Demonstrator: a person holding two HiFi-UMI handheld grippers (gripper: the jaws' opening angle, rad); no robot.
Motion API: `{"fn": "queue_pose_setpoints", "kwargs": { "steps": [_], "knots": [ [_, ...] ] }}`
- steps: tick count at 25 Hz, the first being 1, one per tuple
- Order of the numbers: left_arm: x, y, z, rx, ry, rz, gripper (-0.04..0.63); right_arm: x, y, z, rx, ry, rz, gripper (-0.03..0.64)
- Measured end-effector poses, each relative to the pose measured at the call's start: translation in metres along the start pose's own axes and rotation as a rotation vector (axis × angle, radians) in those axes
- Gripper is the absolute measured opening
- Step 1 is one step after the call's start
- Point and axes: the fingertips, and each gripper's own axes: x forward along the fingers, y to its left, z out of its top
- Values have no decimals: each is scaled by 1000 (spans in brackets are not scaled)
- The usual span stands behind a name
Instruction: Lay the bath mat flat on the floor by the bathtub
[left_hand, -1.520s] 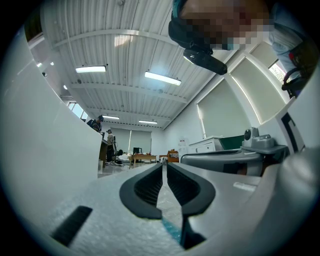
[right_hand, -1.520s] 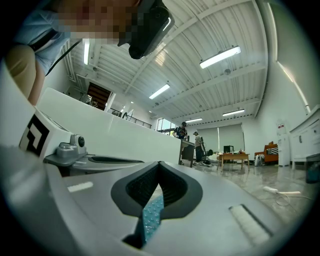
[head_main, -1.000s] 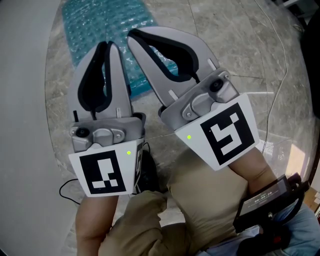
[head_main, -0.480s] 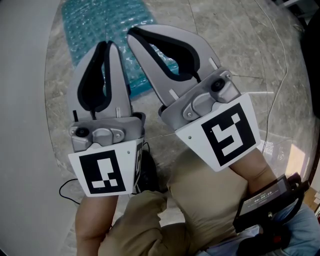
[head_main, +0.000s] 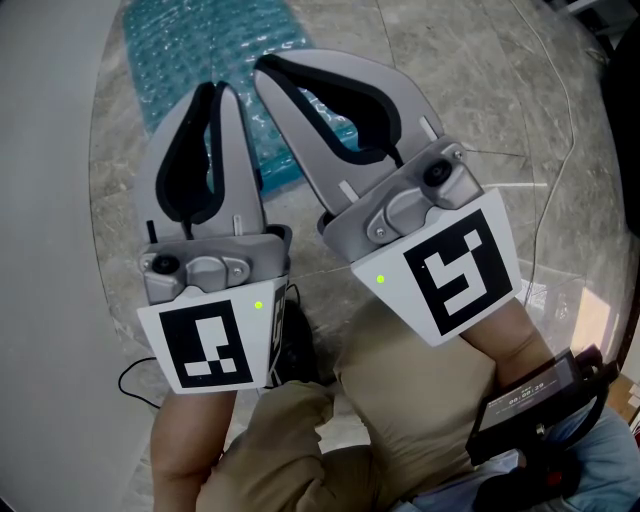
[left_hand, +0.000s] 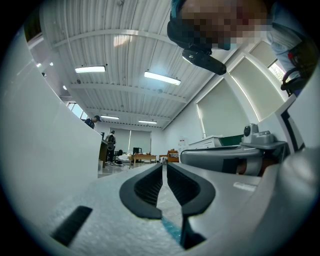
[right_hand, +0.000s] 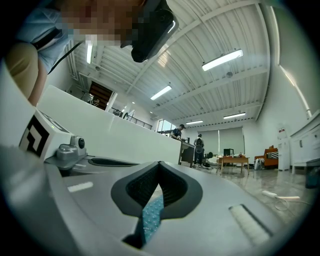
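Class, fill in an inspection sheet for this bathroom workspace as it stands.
Surface: grey stone floor.
Job's things: teal bath mat lying on the floor beside the white bathtub.
Clutter: dark item under the left gripper, unclear.
Grippers: left gripper and right gripper both shut, empty, above the mat.
Cables: black cable by the tub; thin white cable across the floor.
Surroundings: ceiling lights, people at distant desks.

Bath mat (head_main: 200, 45) teal, bubble-patterned; floor (head_main: 480, 90) grey, marbled; bathtub (head_main: 40, 200) white; trousers (head_main: 400, 400) beige.
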Motion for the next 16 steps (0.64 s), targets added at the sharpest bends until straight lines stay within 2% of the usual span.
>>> {"fn": "queue_pose_setpoints", "kwargs": {
  "steps": [16],
  "knots": [
    [0,-1,0,8,-5,-9,37,-1,-1,0,-13,-2,-8,6]
  ]
}}
